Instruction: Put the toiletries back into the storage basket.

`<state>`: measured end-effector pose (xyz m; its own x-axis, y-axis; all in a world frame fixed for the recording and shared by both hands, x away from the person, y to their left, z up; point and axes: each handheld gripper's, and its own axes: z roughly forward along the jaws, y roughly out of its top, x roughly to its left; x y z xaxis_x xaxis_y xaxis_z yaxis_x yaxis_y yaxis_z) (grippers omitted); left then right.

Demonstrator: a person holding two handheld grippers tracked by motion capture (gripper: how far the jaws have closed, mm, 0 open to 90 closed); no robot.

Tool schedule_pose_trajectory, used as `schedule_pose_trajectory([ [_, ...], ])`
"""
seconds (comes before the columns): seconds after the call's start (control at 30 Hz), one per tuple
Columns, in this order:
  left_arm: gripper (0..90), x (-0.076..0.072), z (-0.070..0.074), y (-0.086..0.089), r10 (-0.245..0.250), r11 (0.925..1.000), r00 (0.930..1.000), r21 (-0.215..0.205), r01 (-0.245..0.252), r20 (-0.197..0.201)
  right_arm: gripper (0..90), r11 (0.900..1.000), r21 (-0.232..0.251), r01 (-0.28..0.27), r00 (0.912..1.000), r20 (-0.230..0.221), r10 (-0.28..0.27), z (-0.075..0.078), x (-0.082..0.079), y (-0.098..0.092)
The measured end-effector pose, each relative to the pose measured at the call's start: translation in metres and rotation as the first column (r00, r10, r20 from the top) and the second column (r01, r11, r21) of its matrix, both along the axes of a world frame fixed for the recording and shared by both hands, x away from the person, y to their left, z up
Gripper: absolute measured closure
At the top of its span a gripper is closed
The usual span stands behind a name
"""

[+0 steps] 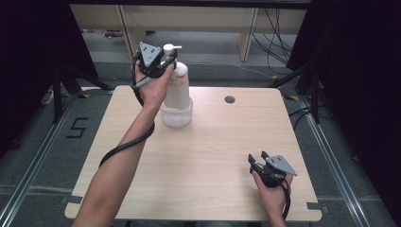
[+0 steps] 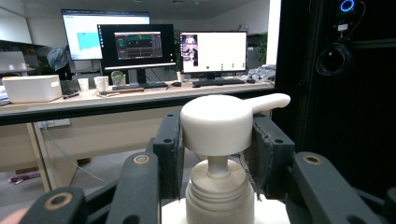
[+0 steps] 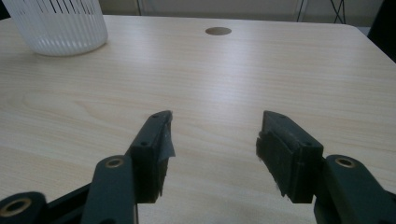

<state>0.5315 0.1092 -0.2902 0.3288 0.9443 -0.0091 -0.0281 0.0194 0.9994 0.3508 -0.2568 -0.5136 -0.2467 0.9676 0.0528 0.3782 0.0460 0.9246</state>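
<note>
A white pump bottle (image 1: 178,87) stands upright in a clear ribbed cup (image 1: 177,117) at the back left of the table. My left gripper (image 1: 163,59) comes in level at the bottle's top. Its two pads press on either side of the round white pump head (image 2: 217,123), whose spout points right in the left gripper view. The neck and cap (image 2: 219,186) show just below. My right gripper (image 1: 257,158) rests low over the front right of the table, open, with bare wood between its fingers (image 3: 152,149). The ribbed cup (image 3: 58,25) sits far off at its upper left.
The light wooden table (image 1: 213,156) has a round cable hole (image 1: 230,99) near its back edge, right of the bottle. A black cable (image 1: 125,144) trails from the left gripper along the forearm. Desks with monitors (image 2: 140,46) stand beyond the table.
</note>
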Motion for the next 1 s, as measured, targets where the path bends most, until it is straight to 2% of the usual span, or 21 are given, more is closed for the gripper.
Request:
schedule_pose_trajectory([
  [0.07, 58.9, 0.001, -0.001, 0.000, 0.002, 1.0000, 1.0000, 0.004, -0.002, -0.004, 44.6, 1.000, 0.013, -0.003, 1.0000, -0.004, 0.003, 0.000, 0.000, 0.001],
  [0.2, 58.9, 0.002, -0.003, -0.001, 0.003, 1.0000, 1.0000, 0.007, -0.003, -0.005, 44.6, 1.000, -0.005, -0.024, 0.9996, -0.013, 0.024, 0.000, 0.001, -0.001],
  [0.23, 58.9, 0.002, -0.004, -0.001, 0.003, 0.9999, 1.0000, 0.010, -0.003, -0.007, 44.6, 1.000, -0.011, -0.011, 0.9998, -0.015, 0.010, 0.001, 0.000, -0.001],
  [0.27, 58.9, 0.003, -0.004, -0.001, 0.003, 0.9999, 1.0000, 0.010, -0.003, -0.009, 44.6, 1.000, 0.002, -0.003, 1.0000, 0.003, 0.003, 0.000, 0.000, 0.000],
  [0.47, 58.9, 0.005, -0.006, -0.002, 0.003, 0.9999, 0.9999, 0.014, -0.003, -0.010, 44.6, 1.000, -0.013, -0.010, 0.9998, -0.016, 0.010, 0.001, 0.000, -0.001],
  [0.53, 58.9, 0.005, -0.006, -0.003, 0.005, 0.9998, 0.9999, 0.017, -0.005, -0.010, 44.6, 1.000, -0.007, -0.008, 1.0000, -0.002, 0.008, 0.000, 0.000, -0.001],
  [0.6, 58.9, 0.006, -0.008, -0.003, 0.007, 0.9997, 0.9999, 0.023, -0.007, -0.013, 44.6, 1.000, 0.017, 0.006, 0.9998, -0.021, -0.006, 0.001, -0.002, 0.001],
  [0.63, 58.9, 0.007, -0.009, -0.003, 0.008, 0.9997, 0.9998, 0.021, -0.008, -0.016, 44.6, 1.000, -0.017, -0.010, 0.9999, -0.001, 0.010, 0.001, 0.000, -0.001],
  [0.7, 58.9, 0.007, -0.010, -0.003, 0.011, 0.9997, 0.9998, 0.022, -0.010, -0.018, 44.6, 1.000, -0.024, -0.012, 0.9999, -0.010, 0.012, 0.001, 0.000, -0.002],
  [1.0, 58.9, 0.010, -0.014, -0.004, 0.016, 0.9994, 0.9994, 0.030, -0.015, -0.031, 44.6, 1.000, -0.024, -0.013, 0.9999, -0.009, 0.013, 0.001, 0.000, -0.002],
])
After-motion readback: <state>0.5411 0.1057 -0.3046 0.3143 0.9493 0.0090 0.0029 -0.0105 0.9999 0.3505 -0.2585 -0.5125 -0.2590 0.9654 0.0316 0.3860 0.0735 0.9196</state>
